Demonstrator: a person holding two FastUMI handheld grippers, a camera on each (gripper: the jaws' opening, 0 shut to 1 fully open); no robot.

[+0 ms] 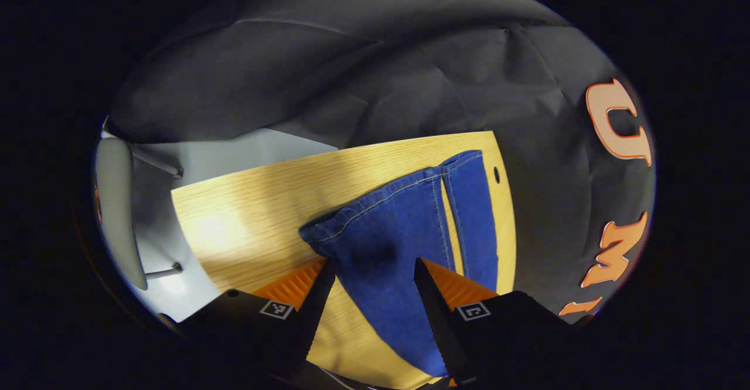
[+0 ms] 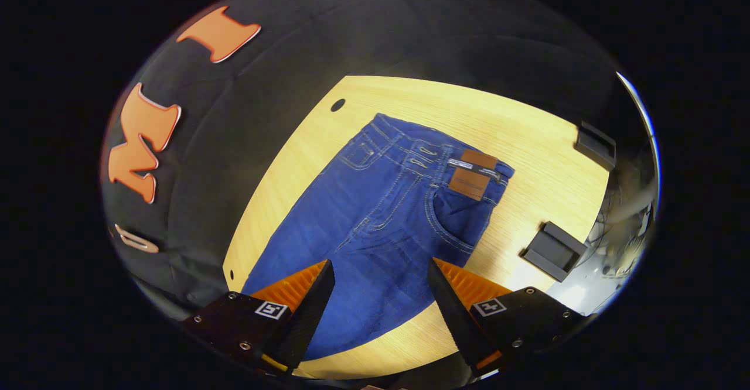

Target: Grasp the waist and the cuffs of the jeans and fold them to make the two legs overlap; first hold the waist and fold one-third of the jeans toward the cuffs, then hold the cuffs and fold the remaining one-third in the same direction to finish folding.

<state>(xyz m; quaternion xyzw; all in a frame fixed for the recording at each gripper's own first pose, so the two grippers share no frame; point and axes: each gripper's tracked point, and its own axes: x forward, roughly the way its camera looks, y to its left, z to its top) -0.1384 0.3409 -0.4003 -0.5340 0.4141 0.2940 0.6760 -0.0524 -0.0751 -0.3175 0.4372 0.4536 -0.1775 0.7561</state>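
- Wooden table (image 1: 246, 214) carrying flat jeans (image 2: 375, 226).
- Left gripper (image 1: 375, 276): fingers spread, holding nothing; the cuffs (image 1: 404, 194) lie just ahead of the tips, denim running between them.
- Right gripper (image 2: 381, 276): fingers spread above the thigh area; the waist (image 2: 422, 150) lies farther ahead.

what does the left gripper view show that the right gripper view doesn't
Left gripper view: the cuffs of the jeans, a pale grey floor past the table's edge, and the open left gripper above the legs.

Right gripper view: the waist with its brown patch, a pocket, two dark brackets on the table, and the open right gripper.

Both: blue jeans lying flat on a wooden table.
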